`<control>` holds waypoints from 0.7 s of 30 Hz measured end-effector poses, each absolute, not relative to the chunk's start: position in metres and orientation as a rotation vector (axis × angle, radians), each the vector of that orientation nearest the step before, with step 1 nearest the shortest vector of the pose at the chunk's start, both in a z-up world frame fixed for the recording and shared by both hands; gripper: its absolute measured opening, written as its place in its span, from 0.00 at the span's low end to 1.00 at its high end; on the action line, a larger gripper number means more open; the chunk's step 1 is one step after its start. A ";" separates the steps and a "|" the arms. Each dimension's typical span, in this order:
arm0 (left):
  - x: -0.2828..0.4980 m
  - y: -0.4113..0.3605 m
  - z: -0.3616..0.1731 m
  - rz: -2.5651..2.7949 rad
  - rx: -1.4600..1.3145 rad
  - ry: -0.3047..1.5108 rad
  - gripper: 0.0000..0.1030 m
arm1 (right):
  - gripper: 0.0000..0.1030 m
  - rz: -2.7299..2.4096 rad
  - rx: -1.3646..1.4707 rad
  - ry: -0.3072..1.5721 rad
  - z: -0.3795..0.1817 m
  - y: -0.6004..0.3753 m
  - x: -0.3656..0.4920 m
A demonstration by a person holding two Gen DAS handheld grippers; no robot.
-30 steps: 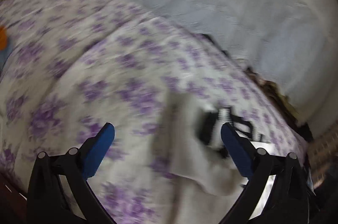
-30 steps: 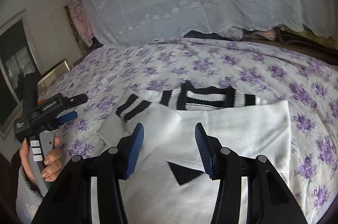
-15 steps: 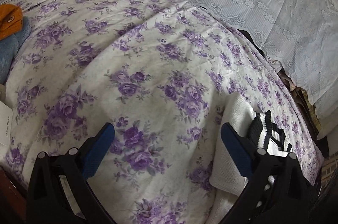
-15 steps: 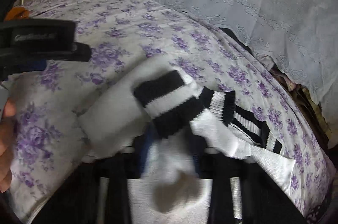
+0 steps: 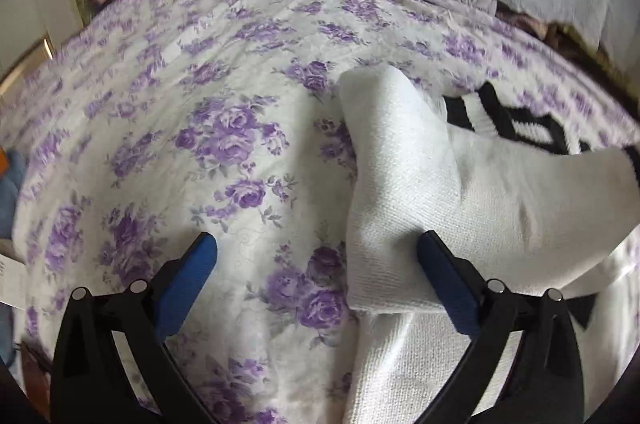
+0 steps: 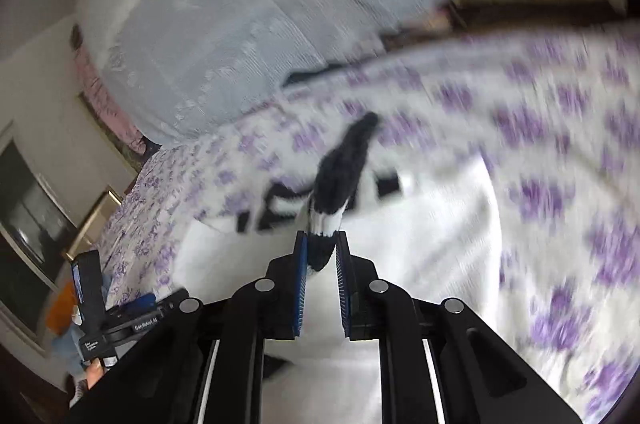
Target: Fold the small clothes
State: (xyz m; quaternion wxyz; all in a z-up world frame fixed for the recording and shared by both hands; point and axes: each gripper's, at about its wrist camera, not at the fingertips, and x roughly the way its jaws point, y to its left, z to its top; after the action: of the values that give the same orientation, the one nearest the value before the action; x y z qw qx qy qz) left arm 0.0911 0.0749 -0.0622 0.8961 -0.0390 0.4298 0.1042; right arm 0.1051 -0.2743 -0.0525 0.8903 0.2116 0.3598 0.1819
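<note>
We're pinching the sweater's striped cuff (image 6: 334, 200) tight in the right gripper (image 6: 321, 256), left gripper (image 5: 316, 264) wide open, empty; best dragging that sleeve (image 5: 420, 184) flat across, no bunching.

White black-striped sweater (image 5: 460, 192) on bedspread (image 5: 224, 128)
</note>
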 end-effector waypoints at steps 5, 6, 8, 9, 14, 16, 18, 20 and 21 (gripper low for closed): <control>0.085 0.080 -0.058 0.187 -0.120 0.906 0.96 | 0.25 0.389 0.626 0.790 -0.078 -0.300 0.107; 0.083 0.084 -0.052 0.170 -0.148 0.898 0.95 | 0.35 0.384 0.620 0.761 -0.073 -0.300 0.104; 0.080 0.088 -0.044 0.173 -0.177 0.868 0.95 | 0.37 0.349 0.601 0.718 -0.063 -0.301 0.102; 0.080 0.087 -0.037 0.181 -0.186 0.849 0.95 | 0.36 0.339 0.597 0.721 -0.061 -0.301 0.103; 0.097 0.071 -0.027 0.169 -0.157 0.849 0.95 | 0.15 0.255 0.523 0.758 -0.066 -0.297 0.110; 0.109 0.058 -0.045 0.215 -0.069 0.902 0.96 | 0.15 0.222 0.487 0.806 -0.079 -0.303 0.120; 0.119 0.050 -0.070 0.229 -0.008 0.945 0.96 | 0.13 0.225 0.461 0.804 -0.083 -0.303 0.121; 0.116 0.055 -0.067 0.218 -0.037 0.931 0.96 | 0.14 0.213 0.429 0.797 -0.078 -0.301 0.118; 0.116 0.058 -0.063 0.212 -0.040 0.933 0.96 | 0.16 0.197 0.417 0.783 -0.074 -0.301 0.114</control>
State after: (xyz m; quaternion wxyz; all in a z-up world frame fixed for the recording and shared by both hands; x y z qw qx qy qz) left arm 0.1163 0.0575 -0.0630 0.8875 -0.0191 0.4490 0.1021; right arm 0.1138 -0.3008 -0.0740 0.8986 0.2012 0.3781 0.0952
